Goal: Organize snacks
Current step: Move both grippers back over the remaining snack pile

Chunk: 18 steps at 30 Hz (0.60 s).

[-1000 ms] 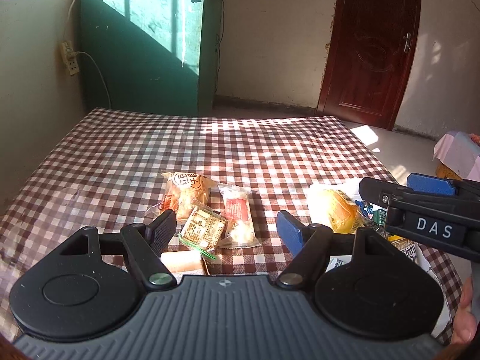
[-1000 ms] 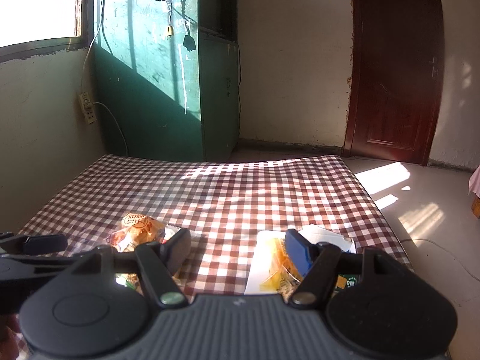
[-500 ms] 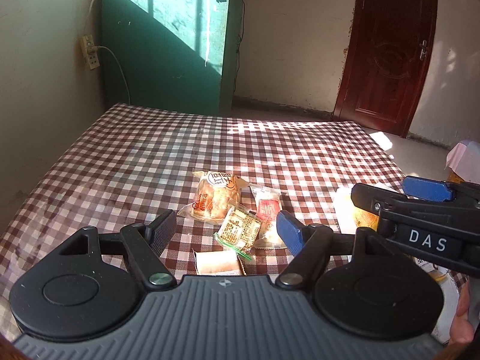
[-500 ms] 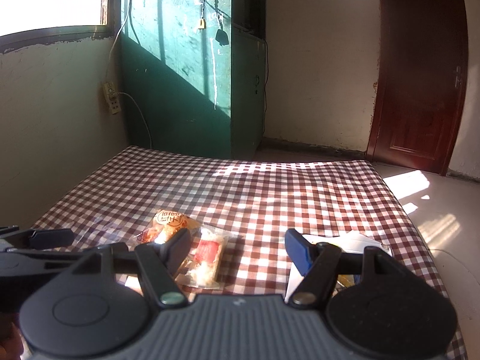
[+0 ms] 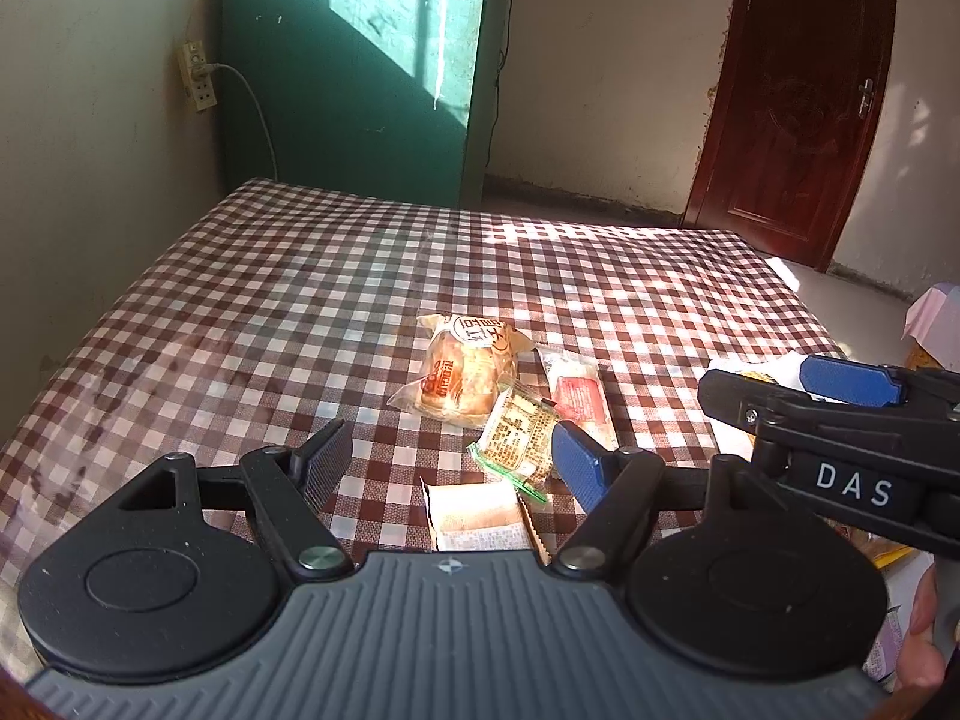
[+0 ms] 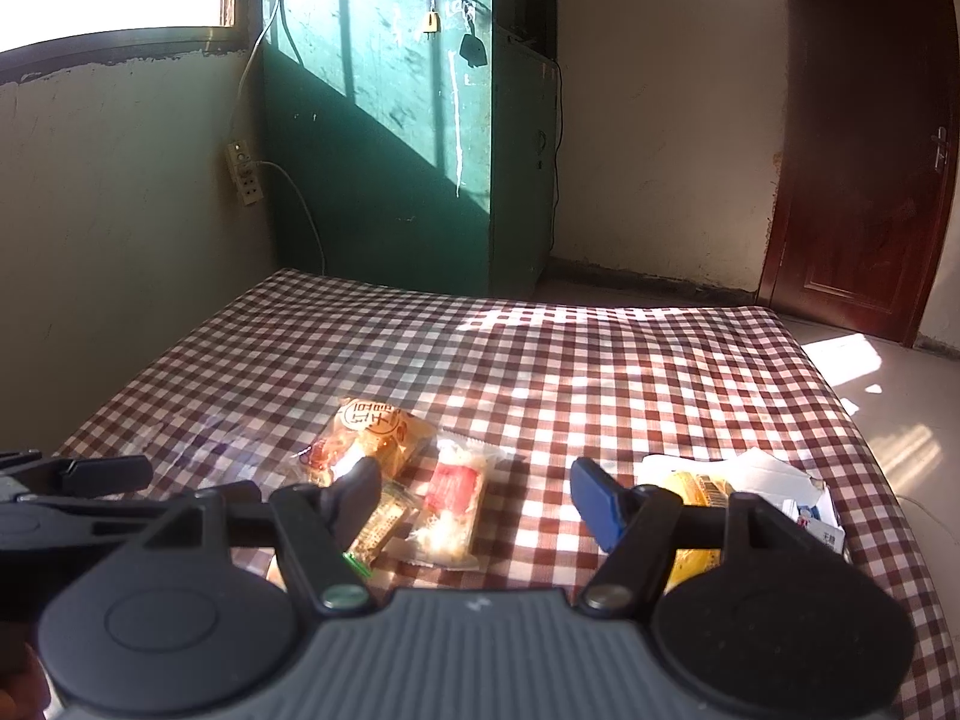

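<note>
Several snack packets lie on the checked tablecloth: an orange bread packet, a red-labelled clear packet, a green-edged cracker packet and a pale flat packet. My left gripper is open and empty, just short of them. My right gripper is open and empty above the packets; it also shows at the right of the left wrist view. A white tray holds a yellow packet.
A green cabinet and a dark red door stand beyond the table's far edge. A wall socket with a cable is at the left. The table's right edge drops to the sunlit floor.
Both grippers have swung left and pulled back a little, so the snack packets now sit further right and more central. Both stay open and empty.
</note>
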Each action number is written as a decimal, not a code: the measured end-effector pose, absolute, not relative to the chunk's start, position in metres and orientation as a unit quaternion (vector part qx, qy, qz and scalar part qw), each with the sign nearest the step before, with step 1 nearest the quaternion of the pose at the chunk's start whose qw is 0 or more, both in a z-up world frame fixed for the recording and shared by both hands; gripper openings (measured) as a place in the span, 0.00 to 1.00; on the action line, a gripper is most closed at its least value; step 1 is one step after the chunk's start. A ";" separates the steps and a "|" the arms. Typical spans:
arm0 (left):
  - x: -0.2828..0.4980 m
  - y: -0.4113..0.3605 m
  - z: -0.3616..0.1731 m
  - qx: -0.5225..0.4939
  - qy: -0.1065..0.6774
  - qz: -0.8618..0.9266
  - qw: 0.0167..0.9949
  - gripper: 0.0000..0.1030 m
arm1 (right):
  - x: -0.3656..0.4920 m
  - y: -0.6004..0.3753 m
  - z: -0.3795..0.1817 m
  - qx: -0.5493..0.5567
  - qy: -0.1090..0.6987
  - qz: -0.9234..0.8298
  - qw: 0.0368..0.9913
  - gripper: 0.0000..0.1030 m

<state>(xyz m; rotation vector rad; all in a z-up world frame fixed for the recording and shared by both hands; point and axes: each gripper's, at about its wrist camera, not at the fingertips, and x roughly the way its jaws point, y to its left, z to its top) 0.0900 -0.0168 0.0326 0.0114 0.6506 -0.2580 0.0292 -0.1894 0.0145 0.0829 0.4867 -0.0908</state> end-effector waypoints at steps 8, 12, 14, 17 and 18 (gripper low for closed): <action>0.099 -0.017 0.011 0.009 0.337 -0.127 0.933 0.92 | 0.041 -0.193 -0.003 0.051 0.258 -0.043 0.964 0.67; 0.106 -0.015 -0.006 0.000 0.354 -0.128 0.926 0.94 | 0.044 -0.205 -0.016 0.065 0.269 -0.053 0.960 0.67; 0.109 -0.020 -0.014 0.008 0.363 -0.131 0.922 0.97 | 0.045 -0.211 -0.021 0.073 0.273 -0.058 0.957 0.67; 0.111 -0.028 -0.024 0.012 0.374 -0.135 0.917 1.00 | 0.047 -0.216 -0.026 0.079 0.277 -0.061 0.956 0.67; 0.112 -0.032 -0.026 0.014 0.377 -0.136 0.916 1.00 | 0.048 -0.218 -0.028 0.080 0.279 -0.061 0.955 0.67</action>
